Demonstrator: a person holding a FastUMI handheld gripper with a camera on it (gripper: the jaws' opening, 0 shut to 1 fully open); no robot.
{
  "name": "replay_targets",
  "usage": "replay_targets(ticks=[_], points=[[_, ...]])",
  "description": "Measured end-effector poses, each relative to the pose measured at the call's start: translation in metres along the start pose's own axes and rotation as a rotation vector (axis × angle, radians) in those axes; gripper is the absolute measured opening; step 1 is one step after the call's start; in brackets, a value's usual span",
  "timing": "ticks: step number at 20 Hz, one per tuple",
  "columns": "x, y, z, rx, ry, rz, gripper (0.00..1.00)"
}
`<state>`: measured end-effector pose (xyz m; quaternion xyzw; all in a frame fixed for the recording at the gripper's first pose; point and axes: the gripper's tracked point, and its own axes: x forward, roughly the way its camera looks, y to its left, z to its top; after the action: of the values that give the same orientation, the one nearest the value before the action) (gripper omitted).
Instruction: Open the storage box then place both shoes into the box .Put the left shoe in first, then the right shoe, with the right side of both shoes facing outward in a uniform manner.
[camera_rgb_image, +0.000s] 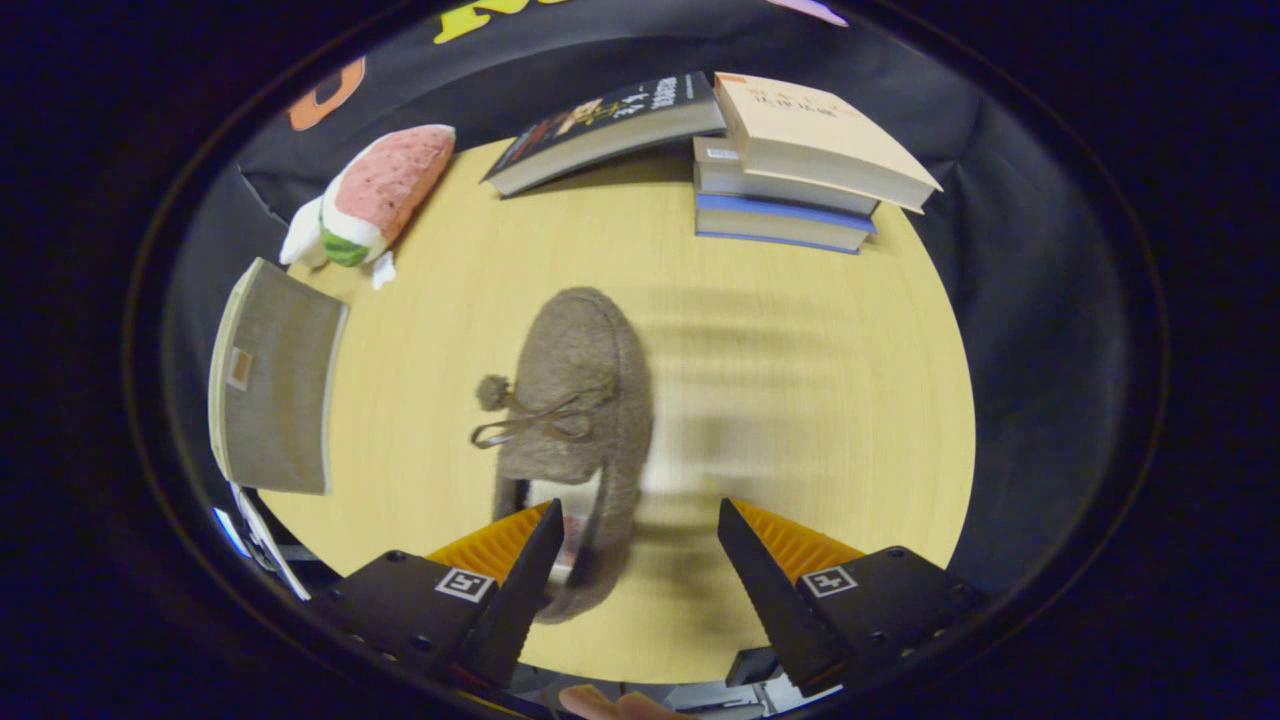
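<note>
A grey-brown fuzzy shoe (575, 400) with a bow and a pompom lies on the round wooden table (800, 400), toe pointing away from me. Its heel end reaches back between my fingers, close to the left finger (530, 570). My gripper (640, 520) is open, the fingers standing wide apart above the table, and neither one presses on the shoe. The storage box (275, 395), a grey fabric box with a small tag, sits at the table's left rim, to the left of the shoe.
A plush toy (375, 195) in pink, white and green lies beyond the box at the far left. A stack of books (800, 165) stands at the far side, with a dark book (610, 125) leaning on it. A fingertip (610, 705) shows below the gripper.
</note>
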<state>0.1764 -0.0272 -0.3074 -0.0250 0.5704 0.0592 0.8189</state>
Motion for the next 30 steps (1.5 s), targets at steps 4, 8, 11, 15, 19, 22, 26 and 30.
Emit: replay_targets(ticks=[4, 8, 11, 15, 19, 22, 26, 30], points=[[0.023, -0.002, 0.015, 0.046, -0.01, -0.02, 0.88], [0.028, 0.018, 0.014, 0.053, 0.008, 0.023, 0.51], [0.027, 0.023, 0.014, 0.069, 0.017, 0.009, 0.18], [0.028, 0.025, 0.011, 0.127, 0.012, 0.02, 0.03], [0.013, 0.041, -0.007, 0.231, 0.075, 0.108, 0.0], [-0.013, 0.052, -0.008, 0.303, 0.072, 0.164, 0.0], [-0.064, 0.071, 0.01, 0.283, -0.001, 0.15, 0.0], [-0.116, 0.126, 0.033, 0.227, -0.086, 0.163, 0.0]])
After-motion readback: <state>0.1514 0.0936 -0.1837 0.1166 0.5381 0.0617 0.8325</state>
